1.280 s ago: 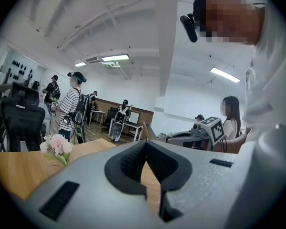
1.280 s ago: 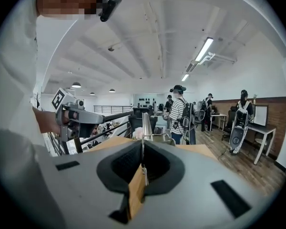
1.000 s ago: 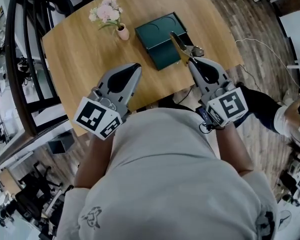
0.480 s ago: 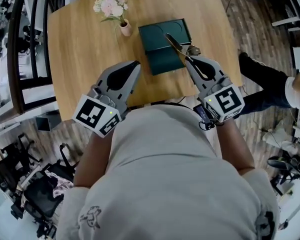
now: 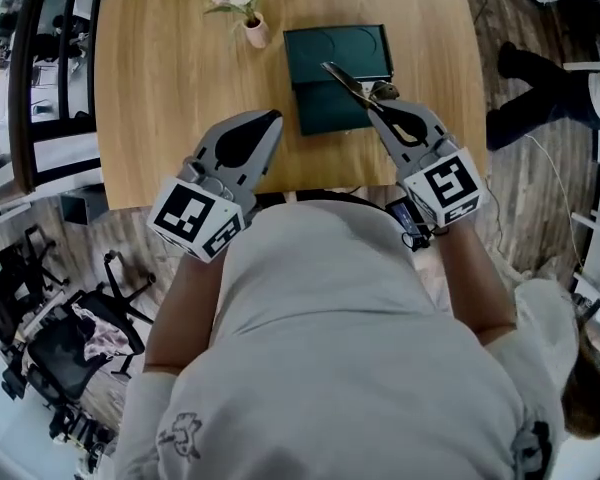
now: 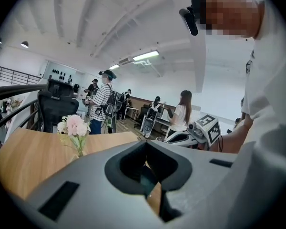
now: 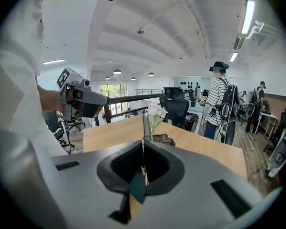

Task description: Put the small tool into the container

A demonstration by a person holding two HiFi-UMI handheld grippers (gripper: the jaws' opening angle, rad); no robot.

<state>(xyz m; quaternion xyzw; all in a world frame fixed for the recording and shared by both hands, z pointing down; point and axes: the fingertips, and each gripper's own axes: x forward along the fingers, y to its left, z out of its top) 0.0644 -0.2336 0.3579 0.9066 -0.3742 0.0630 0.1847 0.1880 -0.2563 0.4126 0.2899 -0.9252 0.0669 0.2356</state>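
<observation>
A dark green container [image 5: 325, 53] lies on the wooden table [image 5: 170, 78], its two parts side by side. My right gripper [image 5: 380, 104] is shut on a small metal tool [image 5: 348, 83], whose thin end points out over the container's near right part. In the right gripper view the tool [image 7: 144, 125] stands up from the closed jaws of the right gripper [image 7: 143, 149]. My left gripper [image 5: 271, 121] hovers over the table's near edge, left of the container, shut and holding nothing. In its own view the left gripper [image 6: 146, 147] shows its jaws together.
A small vase of pink flowers [image 5: 242, 6] stands at the table's far side, left of the container, and appears as flowers [image 6: 72, 127] and flowers [image 7: 155, 112] in the gripper views. A person's legs [image 5: 540, 93] are on the floor to the right. Office chairs [image 5: 70, 328] stand lower left.
The head view has swung, so the table sits squarer in frame. The right gripper still holds the tool over the container's near right part. The person at right has shifted toward the upper right.
</observation>
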